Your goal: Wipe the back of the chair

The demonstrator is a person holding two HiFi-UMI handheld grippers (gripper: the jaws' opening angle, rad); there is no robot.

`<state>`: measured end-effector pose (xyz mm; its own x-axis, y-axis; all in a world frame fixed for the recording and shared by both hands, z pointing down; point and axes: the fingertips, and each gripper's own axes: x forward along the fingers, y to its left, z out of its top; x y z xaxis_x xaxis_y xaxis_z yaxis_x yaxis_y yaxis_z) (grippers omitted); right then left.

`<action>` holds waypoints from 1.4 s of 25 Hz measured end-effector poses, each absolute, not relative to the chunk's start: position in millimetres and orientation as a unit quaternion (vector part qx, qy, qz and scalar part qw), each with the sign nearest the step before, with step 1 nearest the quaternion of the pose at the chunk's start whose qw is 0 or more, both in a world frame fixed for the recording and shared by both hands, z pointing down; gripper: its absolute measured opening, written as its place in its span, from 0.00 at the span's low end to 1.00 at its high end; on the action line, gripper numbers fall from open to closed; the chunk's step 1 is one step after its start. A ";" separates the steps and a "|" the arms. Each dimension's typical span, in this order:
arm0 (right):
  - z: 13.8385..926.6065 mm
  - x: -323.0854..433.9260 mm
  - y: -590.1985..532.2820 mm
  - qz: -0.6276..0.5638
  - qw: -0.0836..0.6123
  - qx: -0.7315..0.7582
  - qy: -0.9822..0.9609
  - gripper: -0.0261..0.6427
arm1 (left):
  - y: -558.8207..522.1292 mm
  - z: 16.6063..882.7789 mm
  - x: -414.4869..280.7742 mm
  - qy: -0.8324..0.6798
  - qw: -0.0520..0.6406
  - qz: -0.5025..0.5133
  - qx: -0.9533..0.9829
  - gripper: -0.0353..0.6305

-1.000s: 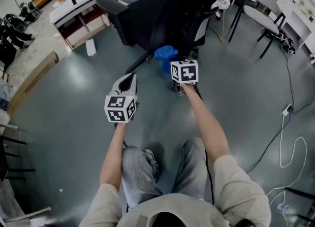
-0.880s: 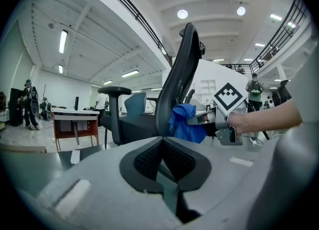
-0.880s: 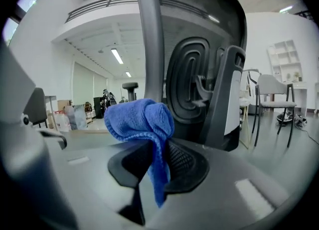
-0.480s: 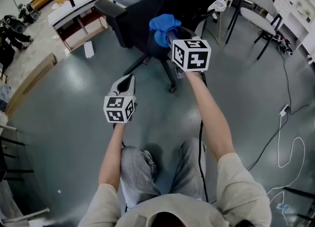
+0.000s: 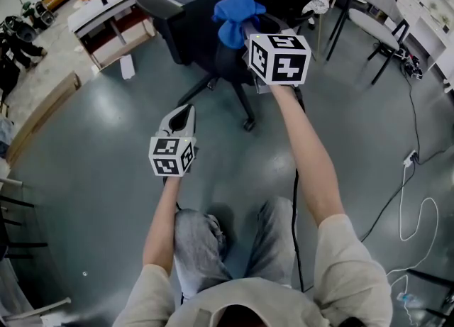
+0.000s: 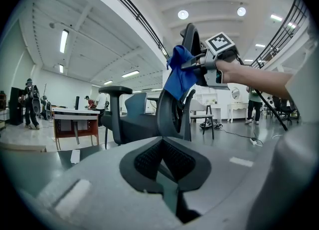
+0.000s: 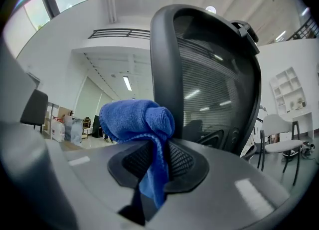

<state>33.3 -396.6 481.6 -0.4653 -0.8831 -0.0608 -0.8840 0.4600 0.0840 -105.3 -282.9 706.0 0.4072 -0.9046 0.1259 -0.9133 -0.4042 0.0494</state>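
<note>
- Looks like the wiping step is right at its start. The right hand-held gripper [image 7: 153,161] has its jaws clamped on a blue microfibre cloth [image 7: 133,120], with a bunched wad sticking out in front.
- The cloth sits up against the left edge of the office chair's mesh backrest [image 7: 215,77], near the top. Honestly can't tell if it's actually touching the frame or just shy of it.
- Next move, I'd guess: press the wad onto the back and drag it down or across. The mesh will probably give a bit, so keep the pressure steady.
- The right arm is stretched out straight toward the chair, forearm bare, marker cube on top.
- The left hand-held gripper [image 6: 163,163] is pinched together on nothing. It hangs lower, off to the chair's left and well short of it, with the elbow tucked in.
</note>
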 end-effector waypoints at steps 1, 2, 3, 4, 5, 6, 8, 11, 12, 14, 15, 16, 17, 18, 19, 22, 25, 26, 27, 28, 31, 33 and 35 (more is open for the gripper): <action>491.0 33.0 -401.1 0.046 -0.001 -0.519 0.854 0.14 | -282.4 707.2 -107.1 -0.543 0.056 0.038 0.837 0.06; 501.2 32.6 -406.0 0.040 -0.007 -0.520 0.853 0.14 | -282.1 708.7 -108.8 -0.544 0.058 0.038 0.837 0.06; 511.6 31.9 -411.2 0.034 -0.012 -0.521 0.853 0.14 | -281.7 709.8 -110.2 -0.544 0.059 0.037 0.836 0.06; 521.5 31.5 -415.9 0.028 -0.016 -0.521 0.853 0.14 | -281.4 710.3 -111.3 -0.544 0.059 0.036 0.836 0.06; 530.7 31.5 -420.2 0.023 -0.019 -0.522 0.853 0.14 | -281.3 710.1 -112.2 -0.545 0.058 0.034 0.836 0.06; 539.6 31.5 -424.3 0.020 -0.022 -0.523 0.852 0.14 | -281.4 709.2 -112.9 -0.546 0.056 0.033 0.835 0.06; 557.9 29.3 -432.4 0.013 -0.035 -0.524 0.851 0.14 | -281.5 707.2 -114.3 -0.547 0.050 0.033 0.835 0.06; 584.8 26.9 -442.1 -0.004 -0.048 -0.525 0.850 0.14 | -280.1 706.5 -110.5 -0.544 0.049 0.032 0.837 0.06; 593.6 26.3 -444.4 -0.010 -0.052 -0.525 0.850 0.14 | -279.8 706.8 -108.9 -0.542 0.048 0.033 0.838 0.06; 610.0 23.6 -448.7 -0.020 -0.059 -0.524 0.849 0.14 | -279.9 707.4 -110.5 -0.543 0.044 0.034 0.838 0.06; 617.4 22.6 -450.0 -0.024 -0.062 -0.524 0.849 0.14 | -279.7 707.7 -112.7 -0.545 0.043 0.033 0.837 0.06; 623.8 22.3 -450.6 -0.028 -0.063 -0.524 0.849 0.14 | -279.6 708.1 -114.4 -0.547 0.043 0.031 0.835 0.06; 629.2 22.5 -451.0 -0.031 -0.065 -0.524 0.849 0.14 | -279.9 708.2 -115.7 -0.549 0.044 0.029 0.834 0.06; 634.1 22.8 -451.3 -0.034 -0.065 -0.524 0.849 0.14 | -280.9 708.2 -116.6 -0.550 0.045 0.028 0.833 0.06; 639.1 22.9 -451.6 -0.038 -0.066 -0.524 0.848 0.14 | -282.2 708.2 -116.9 -0.551 0.046 0.027 0.833 0.06; 655.5 23.6 -449.5 -0.044 -0.069 -0.526 0.847 0.14 | -284.5 710.7 -114.4 -0.548 0.047 0.029 0.835 0.06; 667.7 24.7 -446.7 -0.047 -0.067 -0.529 0.845 0.14 | -285.4 711.0 -114.2 -0.546 0.048 0.028 0.836 0.06; 671.4 24.7 -445.9 -0.049 -0.068 -0.529 0.844 0.14 | -285.6 710.5 -114.6 -0.546 0.048 0.028 0.836 0.06; 675.9 25.0 -444.7 -0.050 -0.070 -0.529 0.844 0.14 | -285.7 710.3 -114.9 -0.547 0.047 0.028 0.835 0.06; 681.4 25.5 -443.1 -0.052 -0.075 -0.529 0.844 0.14 | -285.5 710.5 -115.2 -0.548 0.047 0.029 0.835 0.06; 703.3 25.8 -436.5 -0.060 -0.093 -0.527 0.843 0.14 | -283.8 710.7 -117.3 -0.550 0.048 0.030 0.833 0.06; 719.5 26.1 -430.7 -0.068 -0.109 -0.524 0.842 0.14 | -282.5 709.4 -117.6 -0.552 0.048 0.031 0.832 0.06; 733.5 27.7 -422.6 -0.071 -0.122 -0.522 0.841 0.14 | -281.1 708.5 -116.2 -0.551 0.048 0.032 0.832 0.06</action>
<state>27.7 -422.6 733.5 -0.4257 -0.8604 0.2801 -0.8953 0.4454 0.0075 -116.2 -281.1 708.5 0.3903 -0.9146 0.1060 -0.9207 -0.3878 0.0447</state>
